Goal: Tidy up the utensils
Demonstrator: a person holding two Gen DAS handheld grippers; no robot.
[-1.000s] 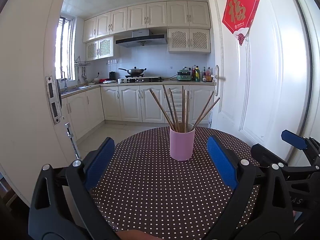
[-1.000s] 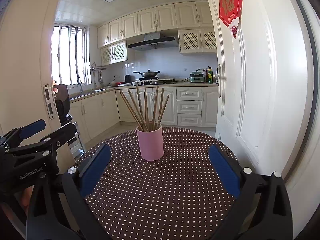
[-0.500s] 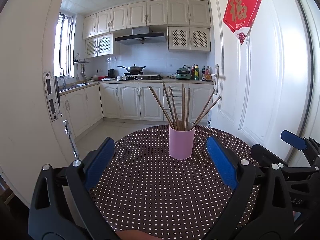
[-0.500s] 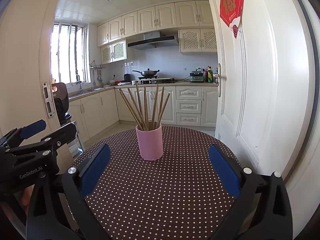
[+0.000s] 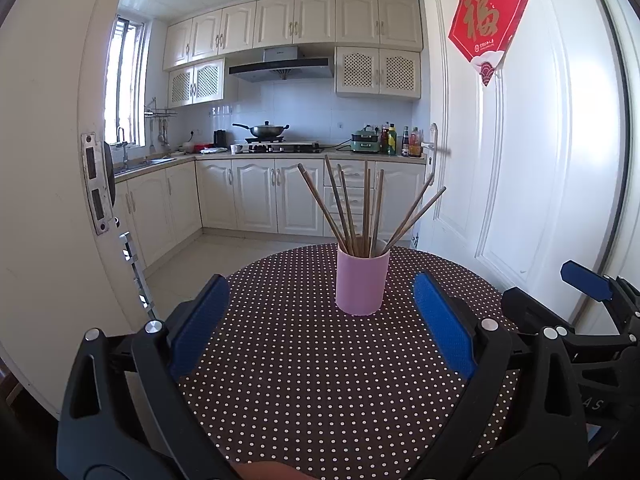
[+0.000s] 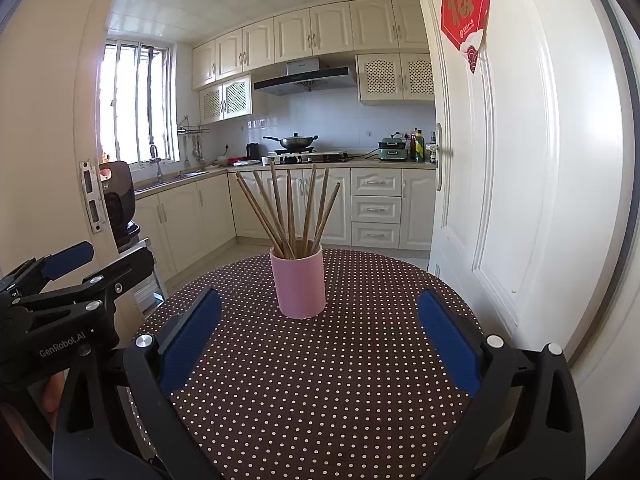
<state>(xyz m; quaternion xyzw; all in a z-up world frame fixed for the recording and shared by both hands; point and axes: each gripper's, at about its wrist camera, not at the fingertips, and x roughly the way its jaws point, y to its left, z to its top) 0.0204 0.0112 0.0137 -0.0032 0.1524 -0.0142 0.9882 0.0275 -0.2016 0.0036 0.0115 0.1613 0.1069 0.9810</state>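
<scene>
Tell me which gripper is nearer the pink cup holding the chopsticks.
Too close to call. The left gripper and the right gripper both hang open short of the pink cup, which sits slightly right of centre for the left and slightly left for the right.

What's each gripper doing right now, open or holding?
Left gripper: open, holding nothing.
Right gripper: open, holding nothing.

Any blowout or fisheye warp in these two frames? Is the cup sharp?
Left wrist view: window blown out, door edges bowed, pink cup and chopsticks sharp. Right wrist view: window overexposed too, dark corner vignette, cup crisp.
</scene>
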